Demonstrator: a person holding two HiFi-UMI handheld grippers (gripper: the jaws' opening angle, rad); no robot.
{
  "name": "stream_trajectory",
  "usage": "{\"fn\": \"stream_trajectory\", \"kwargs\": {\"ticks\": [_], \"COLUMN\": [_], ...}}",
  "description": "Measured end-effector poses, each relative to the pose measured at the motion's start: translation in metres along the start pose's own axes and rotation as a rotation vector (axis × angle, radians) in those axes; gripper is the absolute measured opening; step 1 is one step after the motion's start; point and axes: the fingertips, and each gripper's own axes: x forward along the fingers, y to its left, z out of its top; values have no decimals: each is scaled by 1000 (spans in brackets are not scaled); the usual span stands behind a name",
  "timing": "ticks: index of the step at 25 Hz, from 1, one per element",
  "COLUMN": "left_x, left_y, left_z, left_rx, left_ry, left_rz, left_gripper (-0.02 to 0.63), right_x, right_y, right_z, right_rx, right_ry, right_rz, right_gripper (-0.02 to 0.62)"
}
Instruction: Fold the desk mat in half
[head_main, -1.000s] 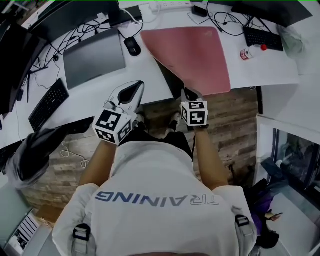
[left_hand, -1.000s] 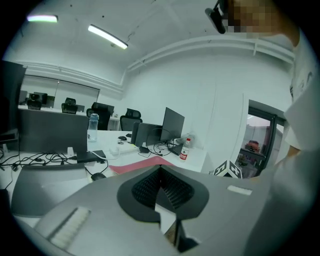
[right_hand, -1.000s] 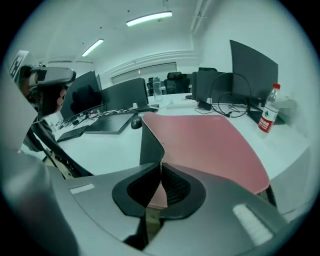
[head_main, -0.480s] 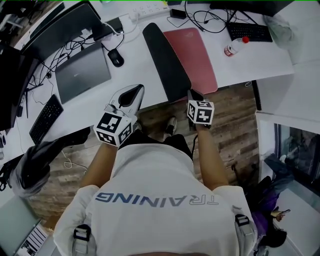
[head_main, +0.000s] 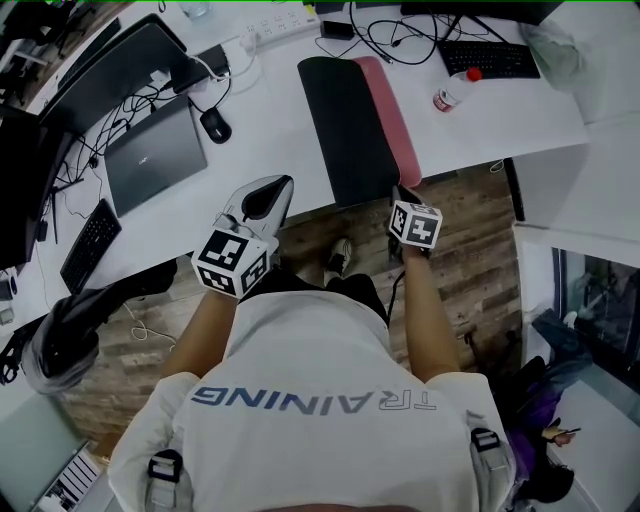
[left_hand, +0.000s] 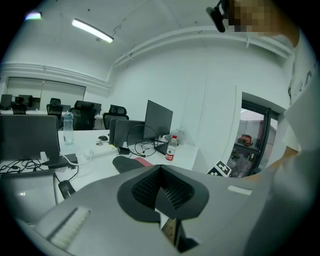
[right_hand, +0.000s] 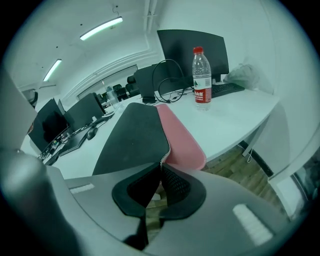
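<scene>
So the right claw (right_hand: 161, 169) is clamped down on the near corner of the desk mat (right_hand: 131, 134). In the right gripper view, the mat's edge is seen pinched right where the two pads meet, low in the middle of the frame. The black underside is turned up and folded over toward the left. A pink strip of the top face is left showing along its right side.

In the head view the mat is found at top centre, stretched from the front edge of the desk (head_main: 290, 160) up toward the cables (head_main: 400, 35) at the back. The pinched corner is held right at that front edge, next to the wood floor (head_main: 470, 260).

The left claw (left_hand: 159, 175) is pressed together with nothing in it. It's held in the air at centre-left of the head view, near the desk's front edge and apart from the mat.

Further out, a water bottle (head_main: 447, 95) with a red cap is stood on the desk to the right of the mat, in the upper right of the head view. A mouse (head_main: 213, 124) and a grey laptop (head_main: 155, 150) are placed left of the mat. A keyboard (head_main: 495, 58) is set at the top right, behind the bottle, and a second keyboard (head_main: 88, 243) is seen by the far left edge.
</scene>
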Motion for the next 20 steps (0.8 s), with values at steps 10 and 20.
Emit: {"fn": "stream_trajectory", "kwargs": {"ticks": [10,20], "left_x": [15,15], "left_y": [-17,-12], "left_z": [2,11], "left_rx": [3,-7], "left_ry": [9,-23], "left_rz": [16,4], "left_gripper": [0,0], "right_x": [10,-14], "right_y": [-64,-65], "right_z": [13,36], "right_rx": [26,12], "right_ry": [16,-84], "right_rz": [-80,-126], "right_gripper": [31,125]}}
